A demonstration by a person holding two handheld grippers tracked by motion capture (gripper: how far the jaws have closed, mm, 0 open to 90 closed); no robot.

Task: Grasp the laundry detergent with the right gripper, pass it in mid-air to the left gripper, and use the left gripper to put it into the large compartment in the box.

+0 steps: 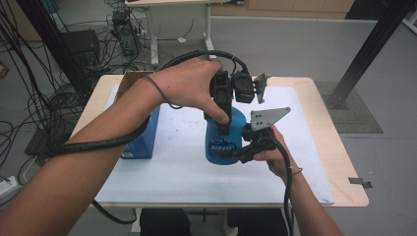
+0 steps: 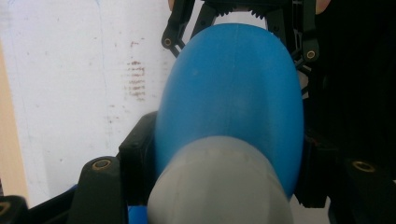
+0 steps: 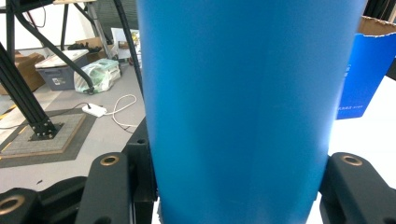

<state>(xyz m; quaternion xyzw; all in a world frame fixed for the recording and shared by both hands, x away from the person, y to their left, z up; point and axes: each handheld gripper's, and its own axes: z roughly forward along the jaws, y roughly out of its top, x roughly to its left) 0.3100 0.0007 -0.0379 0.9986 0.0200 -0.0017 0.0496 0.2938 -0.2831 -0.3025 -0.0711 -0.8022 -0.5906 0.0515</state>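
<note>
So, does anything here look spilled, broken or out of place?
Nothing is spilled or broken. The blue bottle stands upright on the white mat. The mat only has faint brown smudges beside the bottle.

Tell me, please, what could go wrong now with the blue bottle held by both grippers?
1. The left gripper clamps the grey cap from above. If the cap is twisted, the round blue plastic bottle might turn in the right gripper, which holds its smooth side.
2. The bottle stands close to the blue cardboard box; a slip could knock it against the box.
</note>
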